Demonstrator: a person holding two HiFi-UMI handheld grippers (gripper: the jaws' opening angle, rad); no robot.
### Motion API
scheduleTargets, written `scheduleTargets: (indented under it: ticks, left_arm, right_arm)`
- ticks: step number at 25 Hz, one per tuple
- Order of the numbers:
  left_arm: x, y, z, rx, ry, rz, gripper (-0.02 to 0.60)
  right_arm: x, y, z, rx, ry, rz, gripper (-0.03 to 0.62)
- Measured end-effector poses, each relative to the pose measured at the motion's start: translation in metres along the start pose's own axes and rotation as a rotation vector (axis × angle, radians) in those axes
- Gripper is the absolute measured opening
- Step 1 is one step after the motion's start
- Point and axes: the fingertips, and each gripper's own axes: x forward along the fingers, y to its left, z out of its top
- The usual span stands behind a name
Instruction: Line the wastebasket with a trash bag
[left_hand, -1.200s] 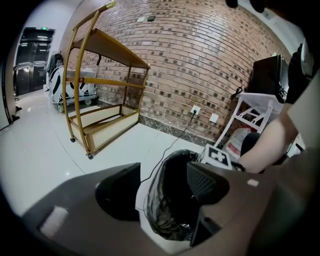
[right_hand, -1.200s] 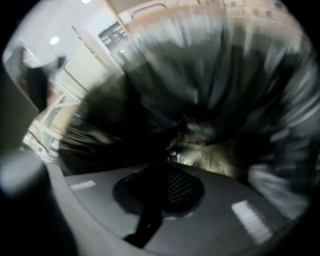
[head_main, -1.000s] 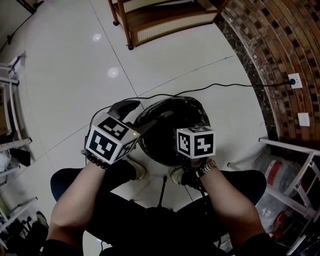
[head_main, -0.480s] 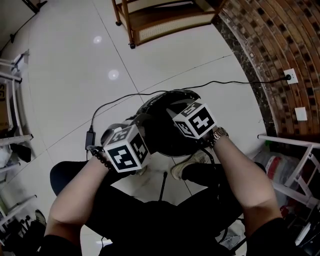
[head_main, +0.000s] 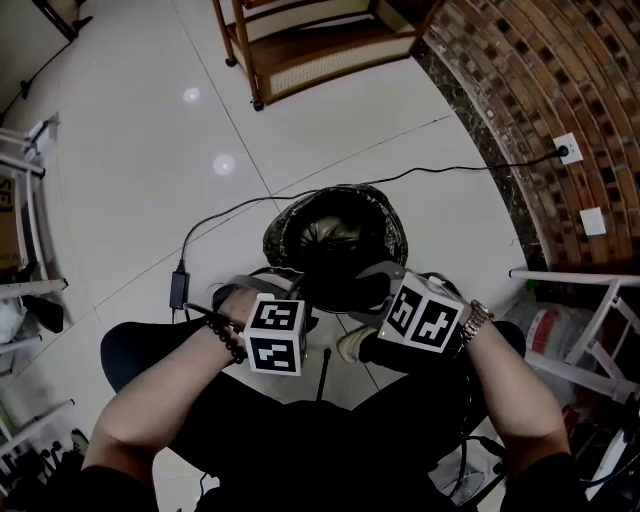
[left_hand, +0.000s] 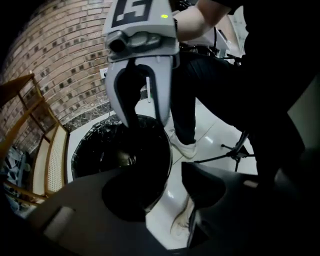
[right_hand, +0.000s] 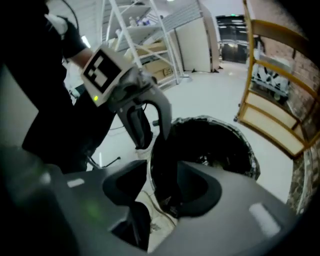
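Closest are the person's legs in black trousers (head_main: 300, 440) and a white shoe (head_main: 352, 346) on the floor (head_main: 130, 180). Just past them is the near edge of the wastebasket (head_main: 395, 228). The left hand-held gripper (head_main: 268, 287) is open. Its jaws have just been closing, with the basket's rim between them but not squeezed. The right hand-held gripper (head_main: 368, 292) is open too. Its jaws have just been opening, one on each side of the rim. The black trash bag (head_main: 335, 235) sits inside the basket and folds over its edge. Farther off are a black cable (head_main: 230, 210), a wooden shelf (head_main: 310, 50) and a brick wall (head_main: 520, 90).
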Motion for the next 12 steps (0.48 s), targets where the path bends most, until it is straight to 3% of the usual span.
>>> scheduleTargets:
  ticks: [3, 6, 9, 10, 12]
  left_arm:
    - [0.006, -0.001, -0.006, 0.034, 0.047, 0.025, 0.212]
    - [0.012, -0.003, -0.011, 0.056, 0.087, 0.034, 0.193]
    - [0.015, -0.003, -0.014, 0.091, 0.119, 0.055, 0.129]
    - [0.015, -0.003, -0.015, 0.106, 0.127, 0.065, 0.087]
    - [0.014, -0.003, -0.016, 0.128, 0.138, 0.082, 0.011]
  right_arm:
    - [0.018, 0.019, -0.021, -0.106, 0.101, 0.005, 0.189]
    - [0.029, 0.020, -0.036, -0.135, 0.156, -0.013, 0.189]
    - [0.037, 0.019, -0.046, -0.163, 0.200, -0.038, 0.187]
    - [0.037, 0.019, -0.048, -0.174, 0.206, -0.050, 0.169]
    - [0.036, 0.018, -0.047, -0.187, 0.195, -0.084, 0.064]
